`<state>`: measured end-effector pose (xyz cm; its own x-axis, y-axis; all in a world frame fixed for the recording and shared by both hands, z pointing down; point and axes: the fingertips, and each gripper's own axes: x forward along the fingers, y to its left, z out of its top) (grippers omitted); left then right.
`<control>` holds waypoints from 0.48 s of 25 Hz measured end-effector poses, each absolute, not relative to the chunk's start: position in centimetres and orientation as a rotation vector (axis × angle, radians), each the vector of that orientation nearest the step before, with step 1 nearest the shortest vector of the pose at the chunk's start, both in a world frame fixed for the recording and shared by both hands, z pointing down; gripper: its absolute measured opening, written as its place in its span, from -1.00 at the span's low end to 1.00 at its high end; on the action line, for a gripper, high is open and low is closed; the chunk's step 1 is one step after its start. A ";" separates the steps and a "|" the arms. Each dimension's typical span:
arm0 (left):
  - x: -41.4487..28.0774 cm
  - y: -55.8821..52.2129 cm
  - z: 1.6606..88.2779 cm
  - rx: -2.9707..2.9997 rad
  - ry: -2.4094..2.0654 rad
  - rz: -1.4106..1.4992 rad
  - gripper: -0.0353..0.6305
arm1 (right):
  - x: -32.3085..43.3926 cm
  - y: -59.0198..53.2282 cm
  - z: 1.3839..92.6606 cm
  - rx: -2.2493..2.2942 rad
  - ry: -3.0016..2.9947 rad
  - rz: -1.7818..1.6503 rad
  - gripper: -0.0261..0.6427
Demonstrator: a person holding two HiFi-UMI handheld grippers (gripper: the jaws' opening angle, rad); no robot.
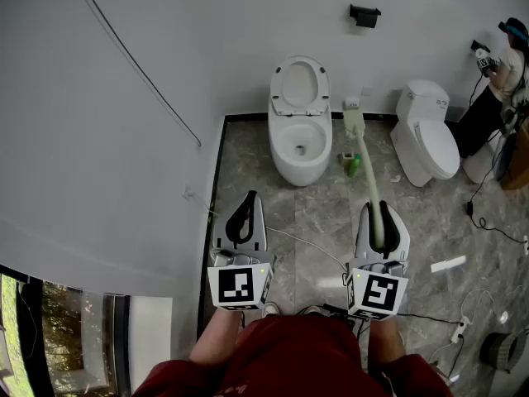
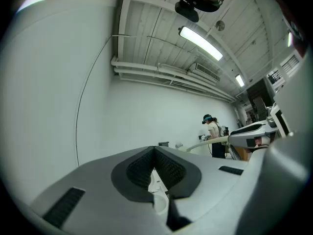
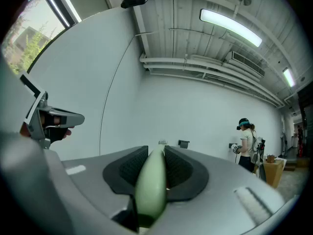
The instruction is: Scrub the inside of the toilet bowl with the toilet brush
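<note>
**Brush clamped in the right gripper, outside the bowl**

The right gripper point(image 1: 381, 215) is closed on the pale green handle of the toilet brush point(image 1: 369, 172). In the right gripper view the handle point(image 3: 151, 190) sits squeezed between the two dark ribbed pads point(image 3: 182, 169) and fills the gap between the jaws of the right gripper point(image 3: 156, 153). In the head view the handle runs from the lower right-centre of the frame up towards the top centre. Its wider end shows just right of the toilet bowl point(image 1: 279, 149), apart from the rim and not inside it. How high that end is above the floor cannot be told.

The left gripper point(image 1: 245, 209), at the lower left-centre of the head view, holds nothing. In its own view the jaw tips of the left gripper point(image 2: 154, 152) meet, with only a thin slit lower down between the pads.

The bowl stands at the top centre of the head view against the white wall, with its seat and lid point(image 1: 299, 85) raised. A second toilet point(image 1: 426, 135) with its lid down is at the upper right. A small green object point(image 1: 353, 165) lies on the floor between them.
</note>
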<state>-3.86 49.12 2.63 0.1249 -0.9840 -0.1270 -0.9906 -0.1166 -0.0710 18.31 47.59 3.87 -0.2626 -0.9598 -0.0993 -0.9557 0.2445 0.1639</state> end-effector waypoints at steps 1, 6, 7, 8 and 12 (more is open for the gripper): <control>-3.6 49.2 2.9 -2.254 1.991 0.077 -0.88 | 18.5 47.7 4.0 1.898 -2.458 -0.295 -0.57; -1.8 49.1 3.1 -2.262 1.982 0.063 -0.88 | 20.1 47.8 4.3 1.908 -2.453 -0.278 -0.57; -1.4 49.1 3.1 -2.262 1.979 0.060 -0.88 | 20.4 47.8 4.4 1.908 -2.453 -0.274 -0.57; -0.9 49.1 3.1 -2.262 1.975 0.055 -0.88 | 20.7 47.8 4.5 1.908 -2.455 -0.271 -0.57; 1.1 49.2 3.5 -2.268 1.971 0.038 -0.88 | 22.4 47.9 5.0 1.907 -2.466 -0.240 -0.57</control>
